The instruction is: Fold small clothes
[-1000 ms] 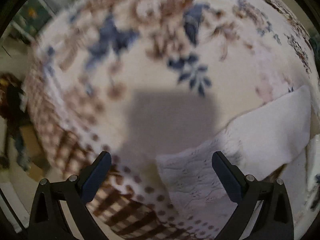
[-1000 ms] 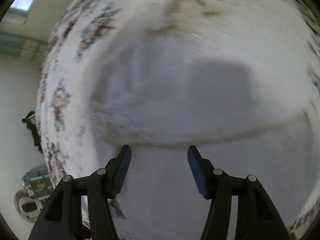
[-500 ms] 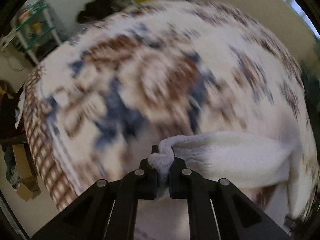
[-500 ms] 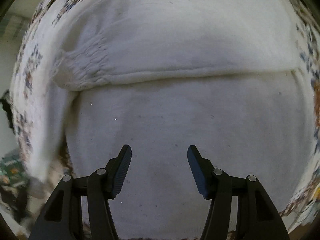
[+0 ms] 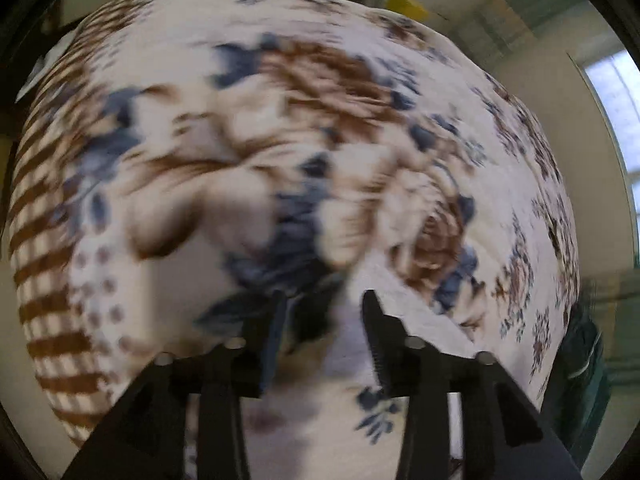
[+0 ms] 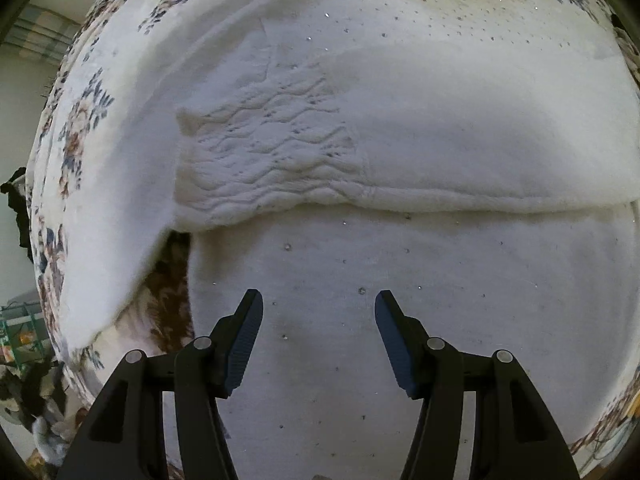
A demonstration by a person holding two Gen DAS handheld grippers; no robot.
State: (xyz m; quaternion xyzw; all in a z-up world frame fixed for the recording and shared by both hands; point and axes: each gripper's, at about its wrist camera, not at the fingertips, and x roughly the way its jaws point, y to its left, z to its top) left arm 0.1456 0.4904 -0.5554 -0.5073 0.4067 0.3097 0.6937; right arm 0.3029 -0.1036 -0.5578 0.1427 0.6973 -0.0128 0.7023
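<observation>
Across mid-frame, white garment [image 6: 400, 152] sleeve now lies folded over; left gripper [image 5: 324, 312] has released it, jaws apart. Right gripper [image 6: 318, 308] hovers, jaws apart, empty.

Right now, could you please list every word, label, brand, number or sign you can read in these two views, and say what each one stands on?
None: no readable text shows in either view.
White garment: lace pattern and tiny sparkles only, no label visible.
Floral bedspread: printed flowers and brown stripes, heavily blurred, no lettering.
Left gripper and right gripper: plain black, no markings.
Shelf at the edge: contents too small to read.
</observation>
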